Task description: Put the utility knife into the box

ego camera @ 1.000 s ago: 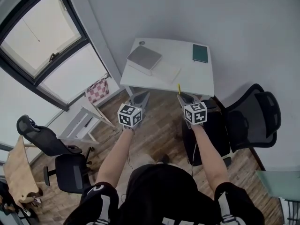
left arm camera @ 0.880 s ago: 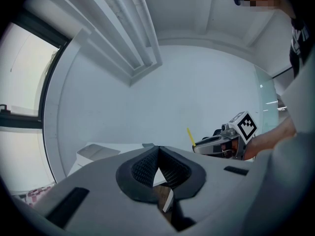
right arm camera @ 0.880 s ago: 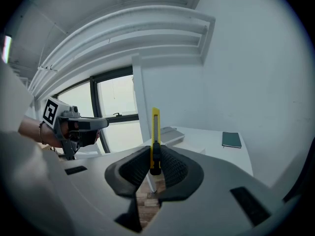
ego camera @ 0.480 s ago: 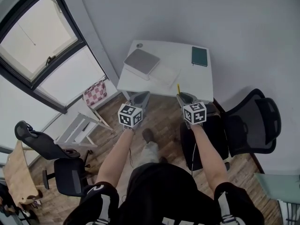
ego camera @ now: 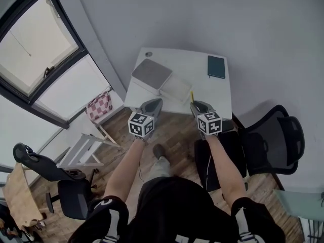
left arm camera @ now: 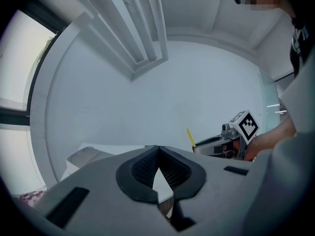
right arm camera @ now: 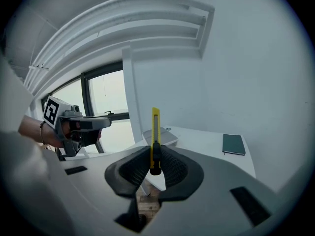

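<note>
R tool grips utility knife, box apart

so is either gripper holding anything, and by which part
The right gripper holds the yellow utility knife by its lower end, the rest sticking up. The left gripper is shut, empty.

Left claw closed, right claw clamped

The head view looks steeply down on the table from afar. Both gripper views face it low (sharing its top).
</note>
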`<state>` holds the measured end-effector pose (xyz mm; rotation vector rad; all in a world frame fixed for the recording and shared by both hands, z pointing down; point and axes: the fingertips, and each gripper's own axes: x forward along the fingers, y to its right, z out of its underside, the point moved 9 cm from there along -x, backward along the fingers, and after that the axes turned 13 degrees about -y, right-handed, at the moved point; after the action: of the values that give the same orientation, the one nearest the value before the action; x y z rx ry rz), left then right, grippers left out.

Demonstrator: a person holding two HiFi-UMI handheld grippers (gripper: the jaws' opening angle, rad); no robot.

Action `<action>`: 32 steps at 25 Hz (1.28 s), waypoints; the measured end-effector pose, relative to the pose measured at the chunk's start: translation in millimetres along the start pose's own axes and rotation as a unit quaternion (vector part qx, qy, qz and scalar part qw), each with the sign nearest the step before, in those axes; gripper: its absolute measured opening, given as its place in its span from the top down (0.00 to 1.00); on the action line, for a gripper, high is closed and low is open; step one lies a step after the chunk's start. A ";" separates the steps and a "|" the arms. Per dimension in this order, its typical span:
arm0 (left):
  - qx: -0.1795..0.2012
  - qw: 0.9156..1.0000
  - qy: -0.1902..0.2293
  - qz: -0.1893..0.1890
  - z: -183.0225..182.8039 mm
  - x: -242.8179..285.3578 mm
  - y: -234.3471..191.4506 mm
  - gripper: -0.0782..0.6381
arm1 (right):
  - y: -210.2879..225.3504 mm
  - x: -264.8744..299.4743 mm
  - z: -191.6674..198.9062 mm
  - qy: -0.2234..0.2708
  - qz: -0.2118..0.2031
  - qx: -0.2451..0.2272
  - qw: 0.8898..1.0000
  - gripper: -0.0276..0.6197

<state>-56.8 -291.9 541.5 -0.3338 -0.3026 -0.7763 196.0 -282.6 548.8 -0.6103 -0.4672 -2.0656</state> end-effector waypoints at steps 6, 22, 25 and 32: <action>-0.017 1.000 0.007 0.008 -12.8 28.9 -39.3 0.86 | 17.2 32.9 -23.4 -0.020 0.005 -0.002 1.000 0.84; -0.032 0.998 0.001 0.046 -29.7 75.6 -133.5 0.86 | 38.0 133.6 -74.1 -0.049 0.006 0.011 0.999 0.84; -0.034 0.998 0.006 0.059 -30.6 81.6 -145.0 0.86 | 42.9 146.4 -75.8 -0.055 0.009 0.012 0.998 0.84; -0.029 0.997 -0.008 0.070 -27.5 97.9 -158.4 0.86 | 55.0 169.4 -70.6 -0.069 0.017 0.025 0.997 0.84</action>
<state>-101.4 -469.9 583.0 -0.4111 -0.2697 -0.6448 146.0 -461.5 595.9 -0.7299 -0.5821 -1.9809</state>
